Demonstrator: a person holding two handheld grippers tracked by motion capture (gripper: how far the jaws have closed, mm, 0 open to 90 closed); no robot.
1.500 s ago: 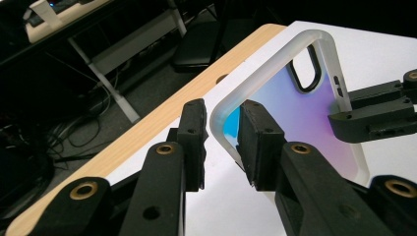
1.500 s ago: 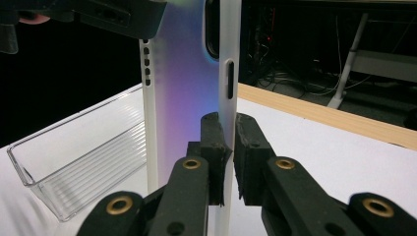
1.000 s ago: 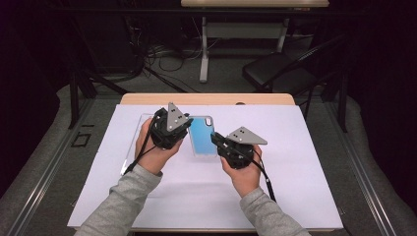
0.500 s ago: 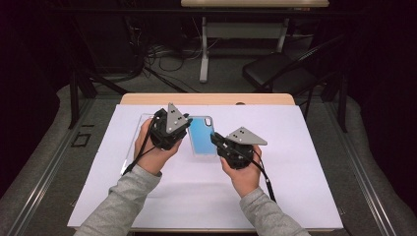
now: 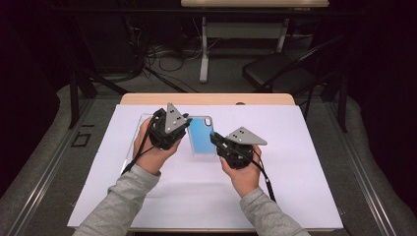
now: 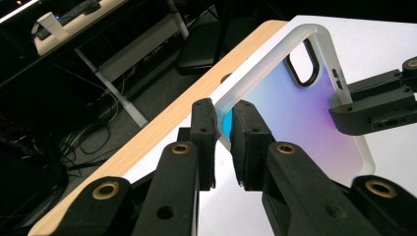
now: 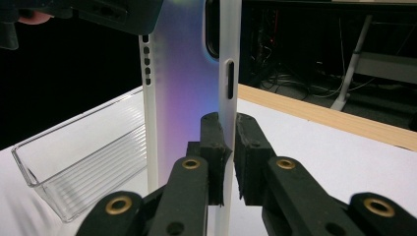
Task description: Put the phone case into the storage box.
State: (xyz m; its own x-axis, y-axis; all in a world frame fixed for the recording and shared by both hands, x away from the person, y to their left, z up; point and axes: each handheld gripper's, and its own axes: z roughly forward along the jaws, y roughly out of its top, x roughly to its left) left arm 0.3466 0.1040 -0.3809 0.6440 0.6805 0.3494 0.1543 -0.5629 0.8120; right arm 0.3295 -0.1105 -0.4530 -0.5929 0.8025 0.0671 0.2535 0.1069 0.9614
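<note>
A phone case (image 5: 202,134) with a blue-to-purple back and a frosted white rim is held between both grippers, just above the white table cover. My left gripper (image 5: 187,129) is shut on its left long edge. In the left gripper view the jaws (image 6: 223,129) pinch that rim near a corner of the case (image 6: 300,108). My right gripper (image 5: 215,141) is shut on the opposite long edge. The right gripper view has the case (image 7: 182,98) standing upright, its rim clamped in the gripper (image 7: 227,142). The right gripper (image 6: 346,108) also appears in the left gripper view.
A clear ribbed plastic tray (image 7: 78,157) lies on the cover to the left, partly under the left hand (image 5: 134,142). The white cover (image 5: 305,162) spreads over a wooden table with its far edge (image 5: 206,99) bare. A dark chair (image 5: 275,73) stands beyond.
</note>
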